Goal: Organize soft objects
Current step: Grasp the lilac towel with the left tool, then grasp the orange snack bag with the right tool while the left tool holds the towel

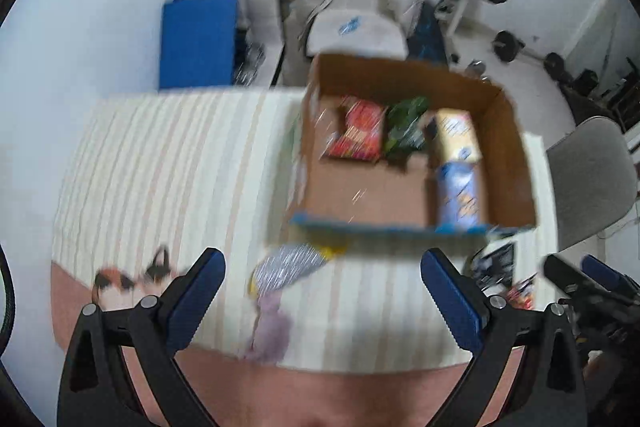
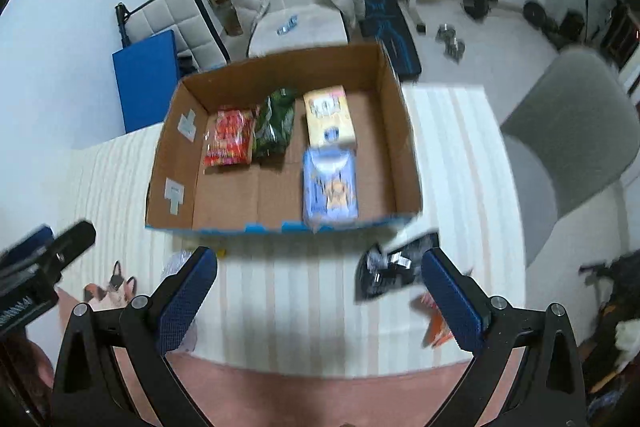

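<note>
the left gripper hangs above the near edge of the cream striped tablecloth, its blue-padded jaws spread wide with nothing between them. the right gripper hovers likewise over the cloth, jaws wide apart and empty

the open brown cardboard box sits on the cloth beyond both grippers. inside it, along the far wall, lie a red snack packet, a dark green crinkled packet just beside it, and a yellow soft pack; a pale blue soft pack lies in front of the yellow one, touching the box's near wall

outside the box, a shiny silver pouch rests near the left gripper with a lilac soft thing in front of it, too blurred to identify. a black-and-white crinkled packet and an orange packet lie by the right gripper's right finger
</note>
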The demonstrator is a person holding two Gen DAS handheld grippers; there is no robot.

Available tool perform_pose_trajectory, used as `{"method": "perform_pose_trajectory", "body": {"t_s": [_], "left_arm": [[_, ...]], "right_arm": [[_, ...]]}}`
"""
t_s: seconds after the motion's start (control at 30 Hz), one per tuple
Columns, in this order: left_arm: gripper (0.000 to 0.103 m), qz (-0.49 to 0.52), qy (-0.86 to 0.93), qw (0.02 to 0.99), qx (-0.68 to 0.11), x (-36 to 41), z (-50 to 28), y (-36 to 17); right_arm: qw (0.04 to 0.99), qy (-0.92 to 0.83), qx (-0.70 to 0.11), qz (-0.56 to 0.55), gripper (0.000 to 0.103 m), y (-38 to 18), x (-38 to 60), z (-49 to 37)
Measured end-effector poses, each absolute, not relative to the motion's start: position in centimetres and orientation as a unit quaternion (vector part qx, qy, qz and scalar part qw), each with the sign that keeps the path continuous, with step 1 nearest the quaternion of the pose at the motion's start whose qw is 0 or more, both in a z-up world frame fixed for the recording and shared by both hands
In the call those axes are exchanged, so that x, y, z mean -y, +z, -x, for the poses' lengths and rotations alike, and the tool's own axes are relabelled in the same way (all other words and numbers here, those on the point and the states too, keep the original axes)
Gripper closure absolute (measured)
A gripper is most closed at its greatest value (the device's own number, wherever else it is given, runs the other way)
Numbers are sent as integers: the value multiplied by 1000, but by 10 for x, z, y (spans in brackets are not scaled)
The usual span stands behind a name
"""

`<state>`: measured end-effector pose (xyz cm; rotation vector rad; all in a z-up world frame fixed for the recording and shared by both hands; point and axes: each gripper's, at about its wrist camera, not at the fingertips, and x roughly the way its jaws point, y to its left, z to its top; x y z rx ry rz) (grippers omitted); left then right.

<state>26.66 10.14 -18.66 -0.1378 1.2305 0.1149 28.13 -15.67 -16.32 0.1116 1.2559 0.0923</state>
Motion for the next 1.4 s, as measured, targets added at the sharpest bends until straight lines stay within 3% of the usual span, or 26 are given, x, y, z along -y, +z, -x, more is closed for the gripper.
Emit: {"method": "perform_pose_trajectory", "body": {"t_s": [0.43,0.47,0.53,0.57,0.6,0.67,1.03,1.27,1.4], "left_arm": [[3,45,93,668,-737,-143,-225,-383],[8,46,92,662,-742,-144,-224,-390],[26,52,85,643,-759,-140,-222,-410],[48,56,81,637,-764,-138,-221,-416],[61,60,75,631,-770,-134,-220,-420],[67,65,69,629,-771,-125,-217,-423],[69,70,-20,646,-760,-19,-216,-410],[69,54,-42,650,-757,22,-227,-413],[69,49,-45,648,-758,32,-231,-415]], "right_arm": [[721,-11,-685,-106,0,-282,207,-235],[719,-17,-686,-111,0,-287,212,-233],[715,-28,-688,-120,0,-297,220,-233],[712,-34,-690,-127,0,-302,225,-234],[710,-38,-690,-136,0,-305,229,-234],[704,-47,-690,-158,0,-312,241,-237],[670,-122,-692,-242,0,-344,329,-232],[680,-118,-717,-102,0,-356,316,-254],[666,-86,-729,-130,0,-376,317,-261]]}}
